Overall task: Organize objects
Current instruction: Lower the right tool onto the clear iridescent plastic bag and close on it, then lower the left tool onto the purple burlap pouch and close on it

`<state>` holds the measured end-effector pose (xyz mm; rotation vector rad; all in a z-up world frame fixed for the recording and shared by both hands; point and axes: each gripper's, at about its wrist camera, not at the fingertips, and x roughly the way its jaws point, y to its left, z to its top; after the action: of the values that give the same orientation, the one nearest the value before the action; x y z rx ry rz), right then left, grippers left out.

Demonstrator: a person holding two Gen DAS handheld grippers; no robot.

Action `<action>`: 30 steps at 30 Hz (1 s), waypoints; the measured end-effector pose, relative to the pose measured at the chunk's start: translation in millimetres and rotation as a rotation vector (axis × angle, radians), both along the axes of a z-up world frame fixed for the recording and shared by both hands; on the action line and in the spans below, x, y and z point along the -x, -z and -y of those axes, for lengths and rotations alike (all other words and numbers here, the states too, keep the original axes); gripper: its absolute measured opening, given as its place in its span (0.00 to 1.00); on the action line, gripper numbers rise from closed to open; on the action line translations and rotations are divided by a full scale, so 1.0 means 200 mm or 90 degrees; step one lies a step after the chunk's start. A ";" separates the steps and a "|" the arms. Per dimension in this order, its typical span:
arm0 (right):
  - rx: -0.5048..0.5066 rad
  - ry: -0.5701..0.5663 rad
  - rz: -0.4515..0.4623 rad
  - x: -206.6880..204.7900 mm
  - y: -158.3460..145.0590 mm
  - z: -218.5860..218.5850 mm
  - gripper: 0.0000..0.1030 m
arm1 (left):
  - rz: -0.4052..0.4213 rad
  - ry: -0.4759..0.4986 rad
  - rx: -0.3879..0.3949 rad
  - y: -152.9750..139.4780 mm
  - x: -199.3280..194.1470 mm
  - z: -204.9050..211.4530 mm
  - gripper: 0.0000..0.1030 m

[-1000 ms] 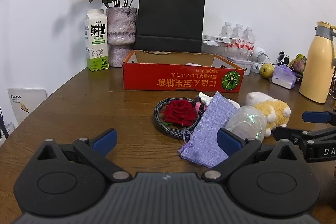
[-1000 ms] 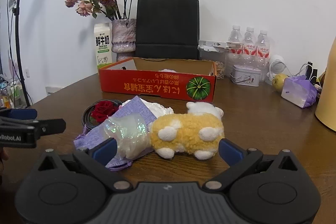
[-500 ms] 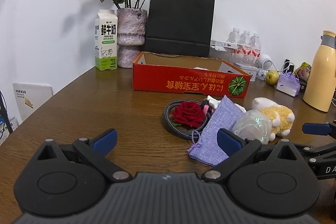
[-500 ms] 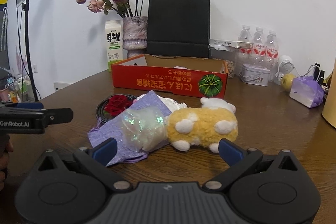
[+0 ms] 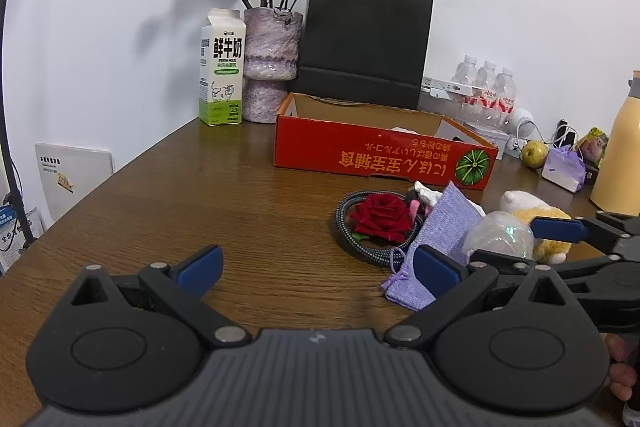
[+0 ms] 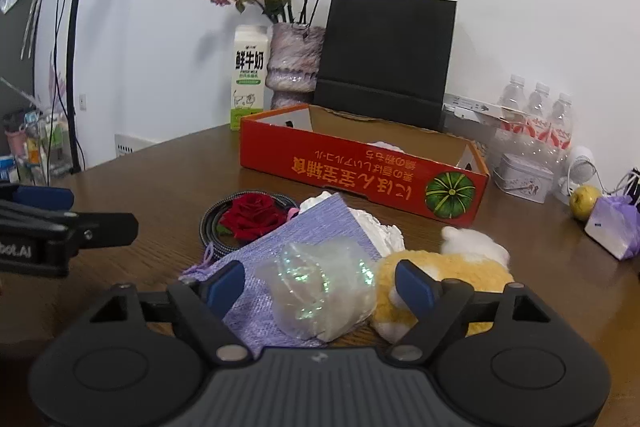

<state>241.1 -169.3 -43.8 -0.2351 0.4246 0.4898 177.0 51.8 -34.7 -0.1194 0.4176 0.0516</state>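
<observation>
Right tongs [image 6: 320,285]: closing; the iridescent bag [image 6: 320,291] sits between the blue pads, which do not yet press on it.
Left tongs [image 5: 316,267]: open wide, nothing between the pads, only bare worktop [image 5: 200,195].
Iridescent bag: on the worktop, lying on the near end of the purple pouch [image 6: 296,239] and touching the plush toy [image 6: 452,267] on its right side.
Plush toy: yellow and white, on its side, just beside the right pad of the right tongs.
Purple pouch: flat on the worktop, drawstring end towards the camera, crumpled white paper [image 6: 372,223] at its far edge.
Red rose [image 5: 382,217]: inside a coiled cable [image 5: 348,231], just left of the pouch.
Red box [image 6: 360,167]: open-topped, behind the pile, something white inside it.
Back of worktop: milk carton [image 5: 222,67], vase of dried flowers [image 5: 272,67], black paper bag [image 5: 366,43], water bottles [image 6: 540,115], tin [image 6: 524,179], apple [image 6: 584,201].
Person: fingers [image 5: 620,367] visible at the right tongs' handle in the left wrist view.
</observation>
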 end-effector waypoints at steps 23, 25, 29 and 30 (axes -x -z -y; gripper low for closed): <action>-0.122 0.027 0.074 0.08 -0.05 0.23 0.34 | -0.050 -0.007 0.029 0.02 -0.07 -0.02 1.00; -0.128 0.033 0.080 0.09 -0.06 0.25 0.34 | -0.059 -0.010 0.029 0.03 -0.08 -0.02 1.00; -0.140 0.044 0.092 0.10 -0.06 0.30 0.34 | -0.061 -0.001 0.008 0.03 -0.09 0.02 1.00; -0.142 0.048 0.094 0.10 -0.07 0.32 0.34 | -0.060 0.005 0.000 0.02 -0.09 0.03 1.00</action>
<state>220.5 -232.6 -30.4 -0.0386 0.2320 0.4394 195.0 45.1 -38.7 -0.1162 0.5115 0.0489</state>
